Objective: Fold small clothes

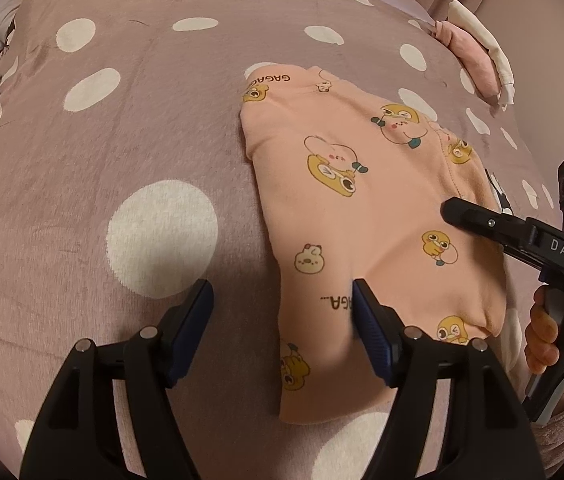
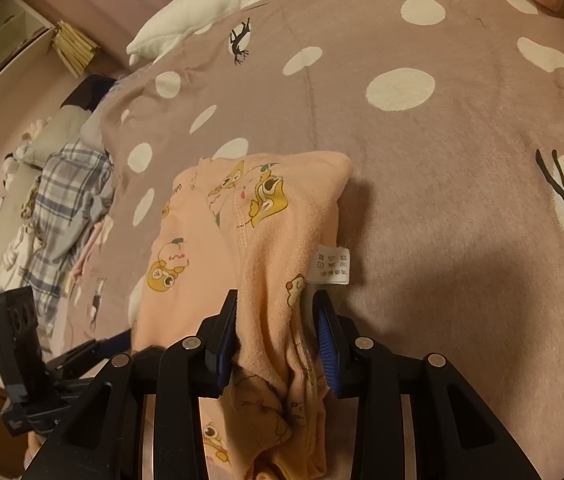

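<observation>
Peach cartoon-print garment (image 1: 366, 216) lies on the dotted mauve bedspread (image 1: 122, 128), centre to about 4 o'clock in my left wrist view, already doubled into a compact, roughly rectangular stack. My left gripper (image 1: 282, 300) stands wide, nothing pinched; one pad rests at the near fabric edge, the other over bare spread. My right gripper (image 2: 276, 312), jaws narrow, has a bunched fold of the same garment between its pads, care label (image 2: 332, 266) showing just beyond at 1 o'clock; I read that as a grip. I judge this piece most of the way folded: one last fold or flattening left. More clothes wait: a plaid heap (image 2: 70, 196) at 9 o'clock in the right view, pink-and-white pieces (image 1: 478, 56) at 2 o'clock in the left.
</observation>
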A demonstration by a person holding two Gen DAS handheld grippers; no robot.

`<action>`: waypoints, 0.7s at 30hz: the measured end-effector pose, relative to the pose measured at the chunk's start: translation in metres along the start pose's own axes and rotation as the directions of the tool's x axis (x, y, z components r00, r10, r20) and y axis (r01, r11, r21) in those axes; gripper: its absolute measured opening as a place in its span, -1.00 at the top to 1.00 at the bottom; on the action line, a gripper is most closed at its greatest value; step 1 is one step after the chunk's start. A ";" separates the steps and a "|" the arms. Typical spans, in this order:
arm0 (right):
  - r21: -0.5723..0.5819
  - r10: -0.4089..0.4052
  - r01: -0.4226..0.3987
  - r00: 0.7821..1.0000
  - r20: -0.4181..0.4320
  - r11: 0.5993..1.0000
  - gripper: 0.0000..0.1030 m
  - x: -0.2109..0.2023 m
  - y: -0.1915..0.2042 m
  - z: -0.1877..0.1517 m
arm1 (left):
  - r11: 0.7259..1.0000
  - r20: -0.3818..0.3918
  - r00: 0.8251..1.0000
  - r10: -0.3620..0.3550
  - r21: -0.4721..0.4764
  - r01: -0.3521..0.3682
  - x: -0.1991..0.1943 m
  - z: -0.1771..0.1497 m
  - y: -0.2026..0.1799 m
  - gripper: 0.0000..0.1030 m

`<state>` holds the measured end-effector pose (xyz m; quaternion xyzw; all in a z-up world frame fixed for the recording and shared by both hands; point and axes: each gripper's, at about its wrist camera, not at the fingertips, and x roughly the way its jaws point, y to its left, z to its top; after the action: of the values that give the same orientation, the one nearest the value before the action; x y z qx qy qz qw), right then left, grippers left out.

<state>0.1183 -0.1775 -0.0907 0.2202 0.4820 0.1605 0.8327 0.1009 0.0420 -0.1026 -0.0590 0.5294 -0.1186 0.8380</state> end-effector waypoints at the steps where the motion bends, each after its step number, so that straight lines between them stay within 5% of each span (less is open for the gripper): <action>1: 0.000 -0.001 0.001 1.000 0.001 1.000 0.33 0.000 0.000 0.000 | 1.000 0.000 1.000 0.000 0.000 0.000 0.000 0.000 0.000 -0.38; 21: -0.001 -0.003 0.003 1.000 0.001 1.000 0.33 -0.001 -0.002 -0.002 | 1.000 -0.002 1.000 0.002 -0.009 -0.002 -0.001 -0.003 0.002 -0.40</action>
<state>0.1161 -0.1790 -0.0915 0.2189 0.4819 0.1595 0.8333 0.0980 0.0444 -0.1032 -0.0623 0.5308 -0.1156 0.8373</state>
